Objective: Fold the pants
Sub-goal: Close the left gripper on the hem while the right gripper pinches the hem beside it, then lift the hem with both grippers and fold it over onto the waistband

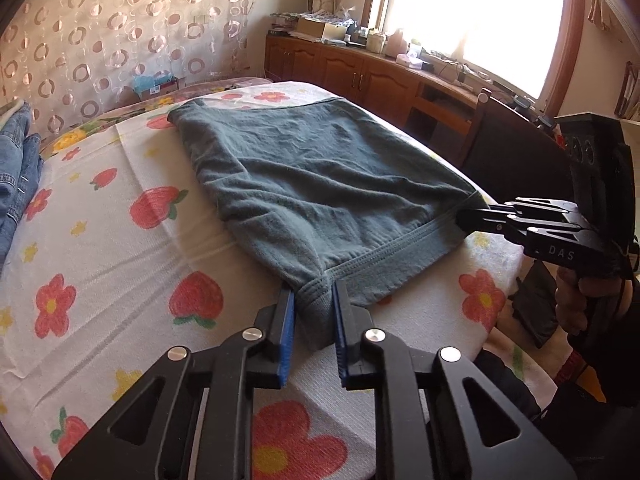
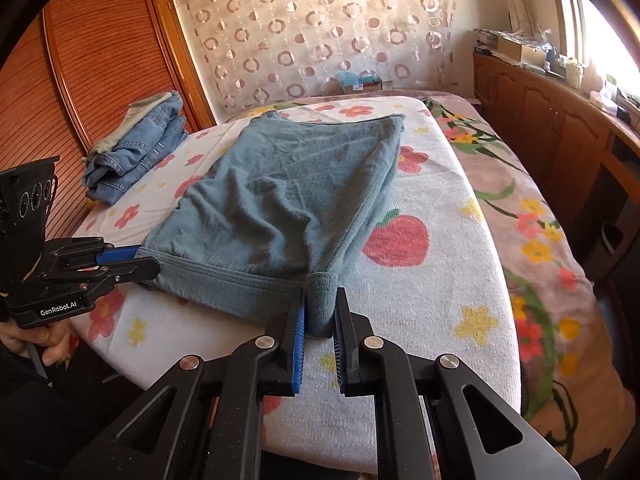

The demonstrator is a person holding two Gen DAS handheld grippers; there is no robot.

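Observation:
Grey-green pants (image 1: 312, 184) lie folded lengthwise on a flowered white towel (image 1: 120, 240), the ribbed waistband toward me. My left gripper (image 1: 314, 300) is shut on the waistband's left corner, which is bunched between the blue pads. My right gripper (image 1: 466, 216) is shut on the waistband's right corner at the towel's right edge. In the right wrist view the pants (image 2: 288, 192) stretch away, my right gripper (image 2: 322, 304) pinches the near corner, and my left gripper (image 2: 140, 260) holds the other corner at the left.
Folded blue jeans (image 2: 140, 148) sit stacked at the towel's far left, also seen in the left wrist view (image 1: 18, 172). A pink flowered blanket (image 2: 532, 216) lies to the right. Wooden cabinets (image 1: 360, 76) with clutter run under the window. A wooden wardrobe (image 2: 80, 60) stands behind the jeans.

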